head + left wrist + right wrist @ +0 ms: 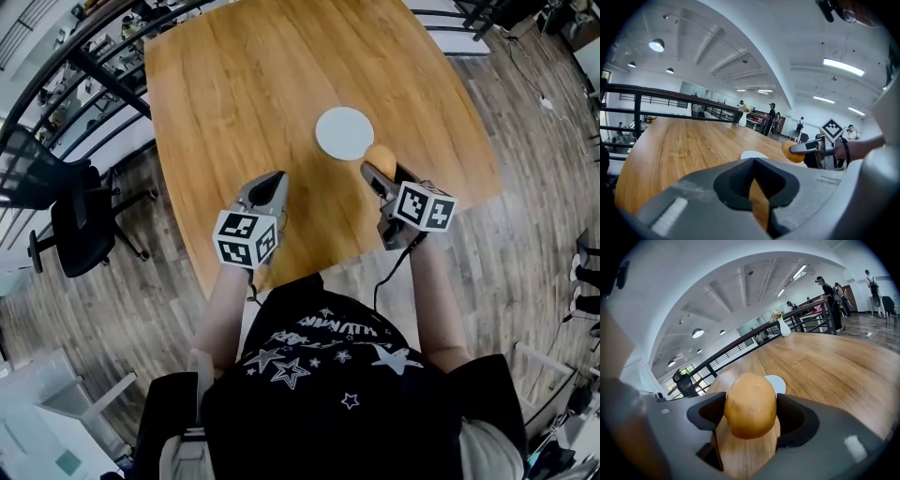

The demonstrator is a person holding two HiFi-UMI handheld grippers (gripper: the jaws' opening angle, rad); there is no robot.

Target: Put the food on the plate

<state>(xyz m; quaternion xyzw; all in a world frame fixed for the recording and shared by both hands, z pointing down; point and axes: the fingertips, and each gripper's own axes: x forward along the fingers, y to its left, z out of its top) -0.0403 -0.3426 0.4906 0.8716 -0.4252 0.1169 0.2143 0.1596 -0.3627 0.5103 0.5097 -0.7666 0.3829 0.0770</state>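
Observation:
A round orange-brown piece of food (pixel 381 155) is clamped between the jaws of my right gripper (pixel 380 167), which is shut on it just above the wooden table (pixel 244 84). In the right gripper view the food (pixel 750 404) fills the gap between the jaws. The white plate (pixel 344 132) lies bare on the table just beyond and slightly left of it, its edge peeping out behind the food (pixel 777 383). My left gripper (pixel 273 184) hovers to the left, shut and holding nothing. From its own view, the food (pixel 792 152) hangs to the right of the plate (pixel 753 154).
A black office chair (pixel 80 220) stands left of the table beside a dark railing (pixel 94 70). A white vase with flowers (pixel 742 119) sits at the table's far end. People stand in the distant background. The table's near edge runs just under both grippers.

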